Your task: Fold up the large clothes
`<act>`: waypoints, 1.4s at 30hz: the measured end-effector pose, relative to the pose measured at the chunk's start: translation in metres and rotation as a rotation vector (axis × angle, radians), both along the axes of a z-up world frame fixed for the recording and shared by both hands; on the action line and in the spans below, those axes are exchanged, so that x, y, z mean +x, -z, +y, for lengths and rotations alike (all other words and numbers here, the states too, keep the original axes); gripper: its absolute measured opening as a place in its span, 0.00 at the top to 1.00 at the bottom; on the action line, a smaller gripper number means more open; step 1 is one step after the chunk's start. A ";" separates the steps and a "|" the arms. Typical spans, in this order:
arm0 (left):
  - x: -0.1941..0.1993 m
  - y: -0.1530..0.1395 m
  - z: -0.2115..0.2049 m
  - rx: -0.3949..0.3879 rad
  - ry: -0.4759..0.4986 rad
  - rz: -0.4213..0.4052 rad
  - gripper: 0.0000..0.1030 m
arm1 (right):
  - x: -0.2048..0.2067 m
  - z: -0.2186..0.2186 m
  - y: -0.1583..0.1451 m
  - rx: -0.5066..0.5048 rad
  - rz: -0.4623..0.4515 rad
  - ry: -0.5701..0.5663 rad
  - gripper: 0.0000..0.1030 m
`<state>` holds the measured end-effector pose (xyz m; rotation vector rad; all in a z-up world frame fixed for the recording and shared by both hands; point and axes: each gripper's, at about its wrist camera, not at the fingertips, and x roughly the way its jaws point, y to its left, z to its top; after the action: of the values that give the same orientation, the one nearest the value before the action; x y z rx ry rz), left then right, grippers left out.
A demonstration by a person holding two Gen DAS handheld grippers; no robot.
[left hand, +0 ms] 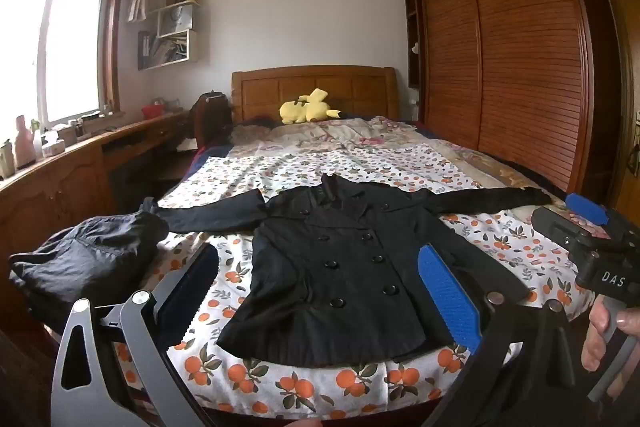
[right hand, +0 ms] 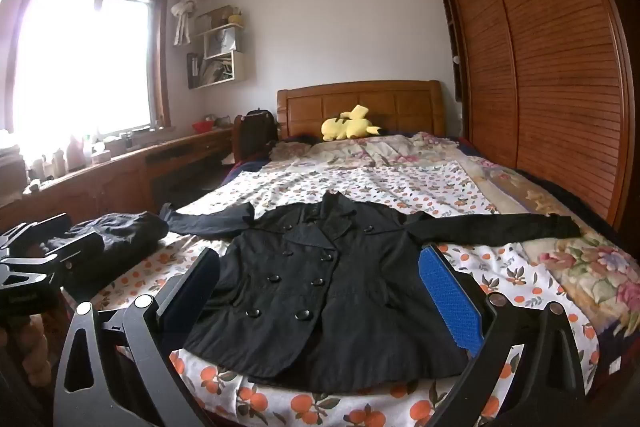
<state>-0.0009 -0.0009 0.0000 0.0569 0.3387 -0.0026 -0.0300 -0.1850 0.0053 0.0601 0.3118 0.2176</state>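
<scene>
A black double-breasted coat [left hand: 340, 259] lies flat, front up, on the orange-print bed sheet [left hand: 352, 383], sleeves spread left and right, collar toward the headboard. It also shows in the right wrist view [right hand: 320, 291]. My left gripper [left hand: 320, 295] is open and empty, held above the coat's hem at the foot of the bed. My right gripper [right hand: 316, 295] is open and empty, also above the hem. The right gripper's body [left hand: 592, 243] shows at the right in the left wrist view.
A crumpled black garment [left hand: 92, 259] lies at the bed's left corner, also in the right wrist view [right hand: 120, 235]. A yellow plush toy [left hand: 308, 107] sits by the wooden headboard. A wooden desk [left hand: 60, 171] runs along the left; a wardrobe [left hand: 500, 67] stands right.
</scene>
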 end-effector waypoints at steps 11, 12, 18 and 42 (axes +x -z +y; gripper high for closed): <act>0.000 0.000 0.001 -0.011 0.001 0.007 0.02 | 0.000 -0.002 -0.001 0.006 -0.001 0.000 0.06; 0.000 0.000 0.001 -0.011 0.002 0.006 0.02 | 0.000 -0.002 -0.001 0.006 -0.003 0.001 0.06; 0.000 0.000 0.001 -0.008 0.001 0.006 0.02 | 0.000 -0.002 -0.002 0.005 -0.003 0.003 0.06; 0.000 -0.001 0.000 -0.004 -0.001 0.006 0.02 | 0.000 -0.004 0.002 0.005 -0.002 0.004 0.06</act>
<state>-0.0012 -0.0010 0.0008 0.0524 0.3450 -0.0030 -0.0299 -0.1891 0.0031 0.0653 0.3091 0.2148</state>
